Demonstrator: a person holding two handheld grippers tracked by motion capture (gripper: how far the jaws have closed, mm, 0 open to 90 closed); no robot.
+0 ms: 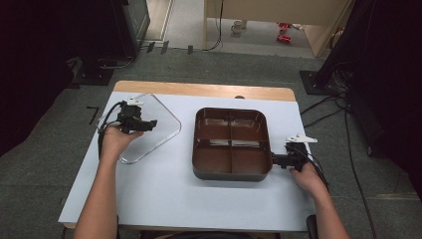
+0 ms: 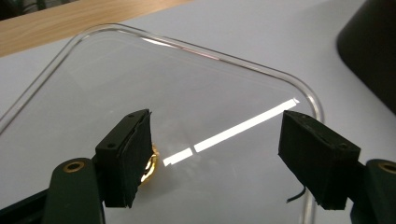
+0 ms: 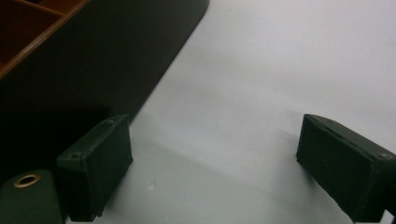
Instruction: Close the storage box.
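left gripper (image 1: 149, 123) sits over the clear lid (image 1: 164, 130) at the left of the table (image 1: 164, 199), jaws spread wide with nothing between them; in the left gripper view the lid (image 2: 187, 93) lies flat beneath them. right gripper (image 1: 273, 160) rests low just beside the right wall of the brown four-compartment tray (image 1: 231, 172), jaws likewise wide and empty. tray and lid lie apart.

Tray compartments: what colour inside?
Reddish brown inside, with a dark, near-black outer wall. The divided tray shows this best in the high view.
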